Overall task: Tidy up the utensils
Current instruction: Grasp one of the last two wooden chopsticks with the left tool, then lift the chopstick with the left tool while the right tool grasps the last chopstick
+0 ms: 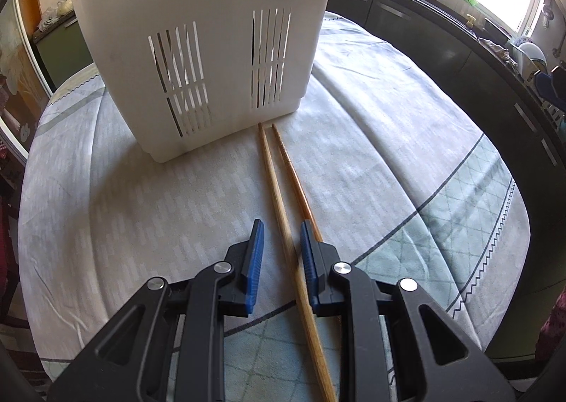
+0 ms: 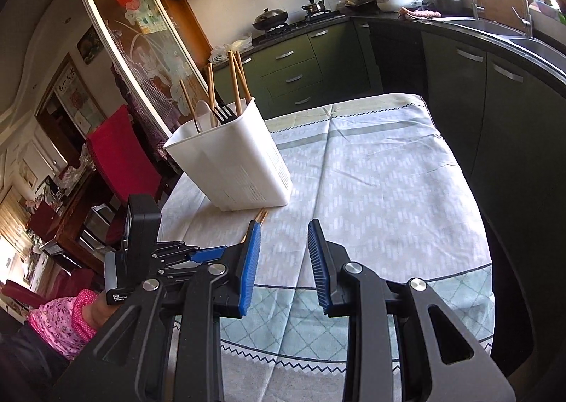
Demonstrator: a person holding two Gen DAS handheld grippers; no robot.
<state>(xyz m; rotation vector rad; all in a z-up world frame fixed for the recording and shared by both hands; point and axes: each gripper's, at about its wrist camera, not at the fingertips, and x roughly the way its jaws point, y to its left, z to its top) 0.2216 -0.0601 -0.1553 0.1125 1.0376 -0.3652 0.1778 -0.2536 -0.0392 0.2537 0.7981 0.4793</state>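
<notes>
Because our left gripper (image 1: 279, 242) stands with its jaws apart and one of the two chopsticks (image 1: 283, 196) running between the blue pads, untouched as far as we can tell, we judge it is lined up to close on that stick — the darker one lies just outside the right pad. Our right gripper (image 2: 283, 253) is open too, nothing between its jaws. Ahead of both, on the tablecloth (image 2: 371, 172), stands the white utensil holder (image 1: 198, 48) — chopsticks and a fork (image 2: 223, 113) already upright inside.
</notes>
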